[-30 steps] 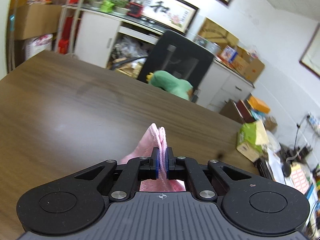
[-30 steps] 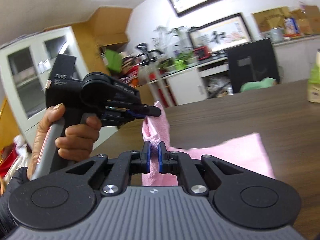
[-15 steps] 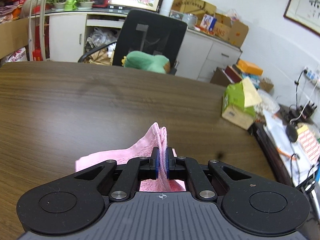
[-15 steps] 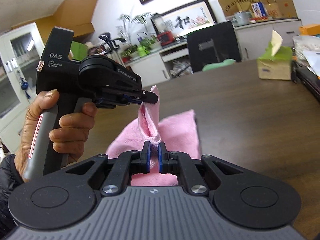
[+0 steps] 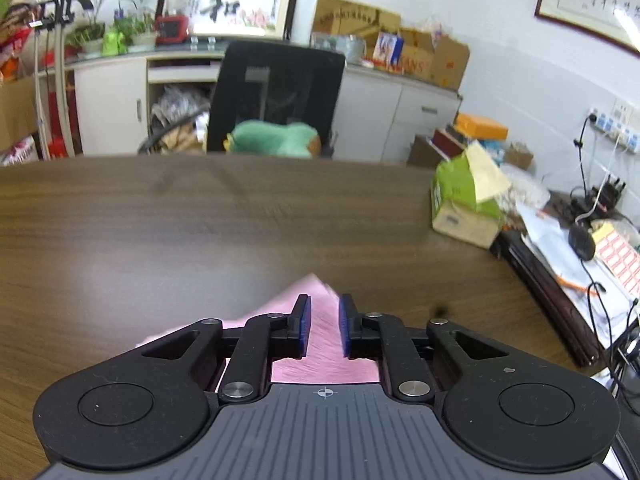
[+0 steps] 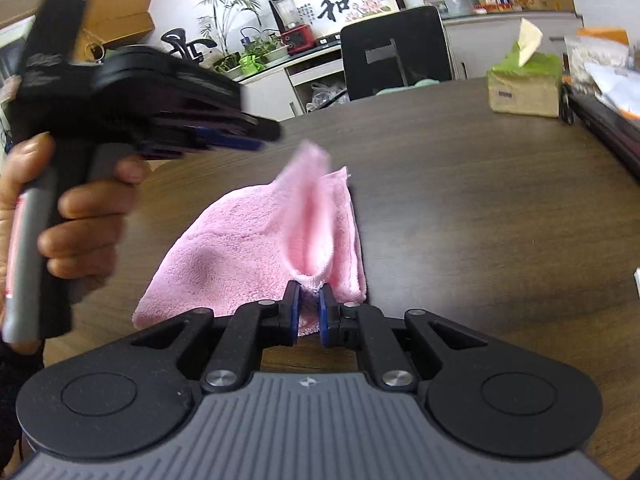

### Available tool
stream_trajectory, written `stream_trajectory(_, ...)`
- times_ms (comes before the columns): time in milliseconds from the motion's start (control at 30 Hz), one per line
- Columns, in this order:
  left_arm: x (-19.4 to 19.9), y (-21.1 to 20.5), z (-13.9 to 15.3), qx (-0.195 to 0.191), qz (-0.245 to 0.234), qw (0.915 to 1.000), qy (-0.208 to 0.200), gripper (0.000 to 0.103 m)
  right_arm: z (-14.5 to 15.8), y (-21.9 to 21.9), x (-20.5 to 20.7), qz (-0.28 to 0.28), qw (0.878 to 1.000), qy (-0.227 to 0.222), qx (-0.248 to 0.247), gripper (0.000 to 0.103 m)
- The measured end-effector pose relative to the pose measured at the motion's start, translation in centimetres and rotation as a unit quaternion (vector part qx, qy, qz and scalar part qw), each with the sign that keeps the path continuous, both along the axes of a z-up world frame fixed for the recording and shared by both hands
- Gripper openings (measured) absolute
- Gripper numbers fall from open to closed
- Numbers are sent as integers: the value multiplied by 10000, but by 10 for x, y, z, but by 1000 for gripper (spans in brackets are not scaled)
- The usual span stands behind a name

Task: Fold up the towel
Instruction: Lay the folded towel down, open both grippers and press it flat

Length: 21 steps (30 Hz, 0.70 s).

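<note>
A pink towel (image 6: 256,248) lies folded over on the dark wooden table (image 6: 480,208), one corner still standing up in a peak. In the left wrist view the towel (image 5: 322,344) shows below and between the fingers. My left gripper (image 5: 323,320) is open and above the towel; it also shows at the left of the right wrist view (image 6: 224,136), blurred, clear of the raised corner. My right gripper (image 6: 308,304) has its jaws slightly parted around the towel's near corner, which still sits between the pads.
A green tissue box (image 5: 466,200) stands at the table's right side, also in the right wrist view (image 6: 524,84). Papers, cables and a mouse (image 5: 582,242) lie beyond it. A black office chair (image 5: 276,92) with a green plush stands behind the far edge.
Both grippers brought the held corners down and forward over the towel. The left gripper has opened and let go of its corner. The right jaws have parted slightly.
</note>
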<state>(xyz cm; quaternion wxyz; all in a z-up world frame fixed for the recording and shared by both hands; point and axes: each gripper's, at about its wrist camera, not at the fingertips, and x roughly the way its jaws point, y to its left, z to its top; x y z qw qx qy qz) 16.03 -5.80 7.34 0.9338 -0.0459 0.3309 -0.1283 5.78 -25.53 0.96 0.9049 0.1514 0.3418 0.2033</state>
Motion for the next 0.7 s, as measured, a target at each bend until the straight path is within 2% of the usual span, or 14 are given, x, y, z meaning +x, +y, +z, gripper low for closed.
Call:
stream_trajectory(133,-19,13,7,198,1,9994,-277,39,0,-6,2,-77,9999,89,98,18)
stream_trajectory(167,-24,15,4,287,0,9993,-258,41,1,-8,1,-110,9998,91,107,27)
stream_trajectory(200,-29,17,1,382,-2,9990,-231,42,3,-10,0,-149,9998,81,122,41)
stream_trajectory(267,-45,21,-14,646,-42,9979,-48,42,7,-15,-3,-300,9994,-39,152,56)
stream_trajectory(400,-68,30,-32,902,-98,9957,163,42,19,-25,-15,-468,9970,-569,256,56)
stream_trajectory(500,-82,39,-35,851,-101,9962,125,43,21,-22,-18,6,9950,-824,573,56)
stream_trajectory(567,-87,40,-35,873,-80,9961,55,51,19,-17,-15,354,9936,-810,703,56)
stream_trajectory(633,-90,40,-36,882,-97,9961,6,59,13,-7,-9,818,9915,-615,804,55)
stream_trajectory(700,-88,38,-39,866,-122,9962,51,59,5,-1,-1,928,9927,-372,668,54)
